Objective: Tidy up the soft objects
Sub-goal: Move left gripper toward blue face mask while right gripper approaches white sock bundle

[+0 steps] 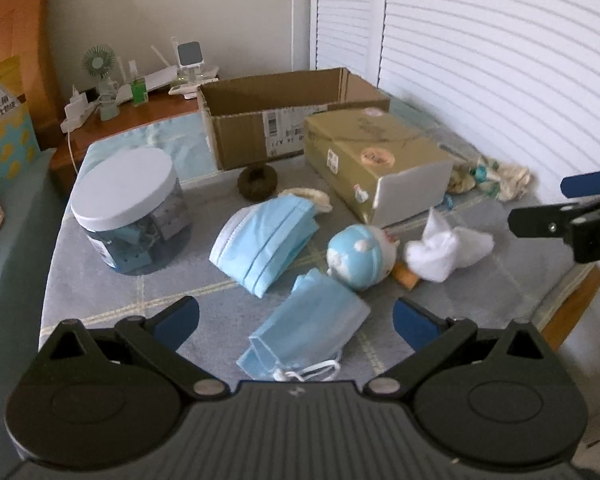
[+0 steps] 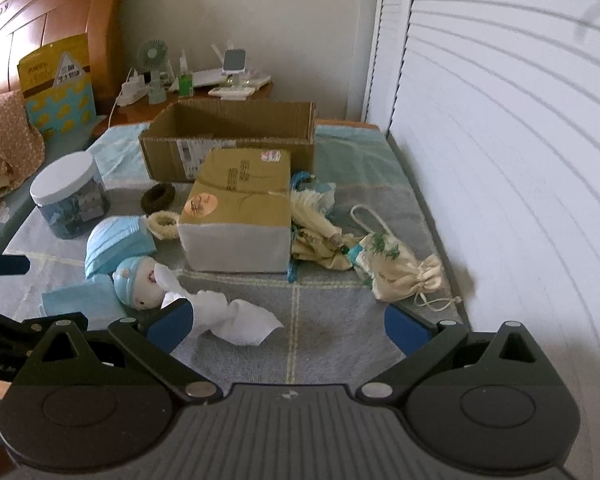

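Soft things lie scattered on a cloth-covered table (image 1: 100, 280). A stack of blue face masks (image 1: 266, 236) sits mid-table, and a second mask stack (image 1: 308, 332) lies between the fingers of my left gripper (image 1: 296, 320), which is open just above it. A small doll in a blue cap (image 1: 358, 256) lies beside a crumpled white tissue (image 1: 446, 250). My right gripper (image 2: 288, 326) is open low over the tissue (image 2: 236, 320), its left finger touching it. A cream drawstring pouch (image 2: 396, 268) and folded cream cloth (image 2: 316, 220) lie to the right. An open cardboard box (image 2: 228, 140) stands at the back.
A closed tan carton (image 2: 236, 208) stands mid-table, with a brown scrunchie (image 2: 158, 197) and a cream one (image 2: 164, 224) beside it. A white-lidded jar (image 1: 132, 212) sits at the left. Behind is a nightstand (image 1: 140, 116) with a fan and gadgets. White shutters (image 2: 500, 140) border the right.
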`<action>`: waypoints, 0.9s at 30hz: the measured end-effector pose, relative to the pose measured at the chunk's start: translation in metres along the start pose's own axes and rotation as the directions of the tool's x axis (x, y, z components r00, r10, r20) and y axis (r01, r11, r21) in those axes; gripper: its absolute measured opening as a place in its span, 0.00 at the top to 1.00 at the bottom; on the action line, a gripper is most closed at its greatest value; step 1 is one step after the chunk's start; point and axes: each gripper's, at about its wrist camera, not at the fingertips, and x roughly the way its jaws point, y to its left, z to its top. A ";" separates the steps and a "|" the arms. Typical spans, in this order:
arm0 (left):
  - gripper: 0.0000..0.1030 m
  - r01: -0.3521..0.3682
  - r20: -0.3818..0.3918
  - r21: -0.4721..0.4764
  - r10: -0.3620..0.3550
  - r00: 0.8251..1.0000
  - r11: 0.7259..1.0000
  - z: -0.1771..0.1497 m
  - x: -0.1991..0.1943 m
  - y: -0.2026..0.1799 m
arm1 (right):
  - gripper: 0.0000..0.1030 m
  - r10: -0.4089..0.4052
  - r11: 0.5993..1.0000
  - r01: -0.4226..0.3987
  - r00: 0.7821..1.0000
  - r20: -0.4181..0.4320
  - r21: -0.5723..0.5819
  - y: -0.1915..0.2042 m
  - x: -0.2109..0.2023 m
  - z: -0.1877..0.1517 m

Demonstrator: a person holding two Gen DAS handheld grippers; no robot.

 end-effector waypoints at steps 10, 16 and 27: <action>0.01 0.016 -0.037 0.072 -0.013 0.999 0.997 -0.004 0.021 -0.004 | 0.00 0.114 0.993 -0.115 0.993 -0.036 -0.027 0.009 0.023 0.001; 0.01 0.026 -0.054 0.060 -0.022 0.998 0.998 -0.006 0.027 0.001 | 0.00 0.162 0.983 -0.167 0.985 -0.063 -0.072 0.026 0.044 0.005; 0.01 0.045 -0.076 0.076 -0.040 0.996 0.996 -0.006 0.033 0.001 | 0.00 0.131 0.991 -0.134 0.985 -0.113 -0.024 0.012 0.068 -0.004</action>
